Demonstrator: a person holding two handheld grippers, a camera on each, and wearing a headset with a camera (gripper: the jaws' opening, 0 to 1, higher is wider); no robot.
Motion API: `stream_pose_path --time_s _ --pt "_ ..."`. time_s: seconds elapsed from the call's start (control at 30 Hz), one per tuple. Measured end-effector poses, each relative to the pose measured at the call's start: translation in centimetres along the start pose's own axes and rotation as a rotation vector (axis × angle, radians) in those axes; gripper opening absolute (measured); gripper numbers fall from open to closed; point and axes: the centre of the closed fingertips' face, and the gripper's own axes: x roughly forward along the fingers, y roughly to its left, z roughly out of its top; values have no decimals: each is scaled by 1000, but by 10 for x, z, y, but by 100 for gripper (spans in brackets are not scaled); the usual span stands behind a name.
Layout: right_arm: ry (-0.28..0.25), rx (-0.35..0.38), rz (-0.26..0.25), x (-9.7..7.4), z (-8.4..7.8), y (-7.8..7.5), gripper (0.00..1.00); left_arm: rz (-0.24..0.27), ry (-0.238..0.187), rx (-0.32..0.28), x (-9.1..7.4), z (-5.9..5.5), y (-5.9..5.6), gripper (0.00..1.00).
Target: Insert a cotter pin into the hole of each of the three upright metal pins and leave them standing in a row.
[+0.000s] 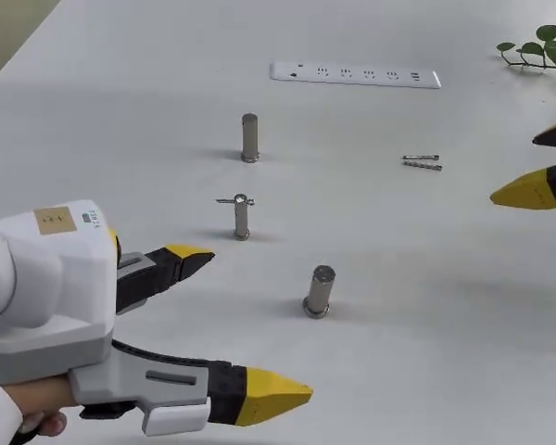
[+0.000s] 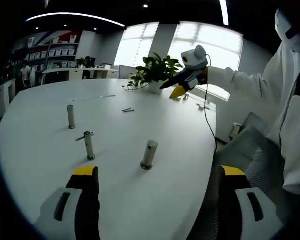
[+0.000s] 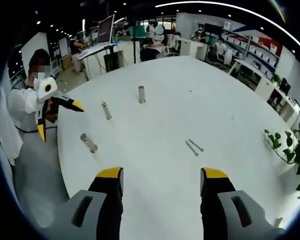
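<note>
Steel pins, three short upright cylinders, stand on the white table (image 1: 426, 306): the far pin (image 1: 249, 137) and near pin (image 1: 320, 290) are bare, the middle pin (image 1: 241, 218) has a thin cotter pin (image 1: 233, 199) through its top hole. Two loose silver cotter pins (image 1: 422, 162) lie well to their right. The yellow-tipped left gripper (image 1: 258, 324) and right gripper (image 1: 517, 169) hover, jaws spread, empty. One done, I'd judge; next, the nearer right gripper must pinch a loose one.

Right tongs (image 1: 513, 169): only the yellow tips poke in, everything behind them is lost past the right edge.
Left tongs (image 1: 261, 324): the body runs off the left and bottom edges.
Plant (image 1: 540, 44): clipped by the right edge, just a few leaves.
Loose cotter pins (image 1: 422, 163): too small to tell whether they're touching.
Far pin (image 1: 249, 137), near pin (image 1: 319, 291): the holes are too small to make out.
</note>
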Motion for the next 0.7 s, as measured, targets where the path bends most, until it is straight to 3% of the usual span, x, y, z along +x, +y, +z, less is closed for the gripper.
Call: stream_pose_path --time_s 0.2,0.33,0.57,0.7 --pt "57 -71 30 20 7 -10 54 3 -4 -13 -2 -1 0 99" --pt "81 -106 40 28 11 -8 52 -4 -3 -15 -1 -1 -2 99" --pt "116 -167 76 45 8 -16 45 -5 -9 -24 -2 0 -4 99" --pt "145 -210 85 54 6 -21 37 15 -23 -41 -4 1 1 99"
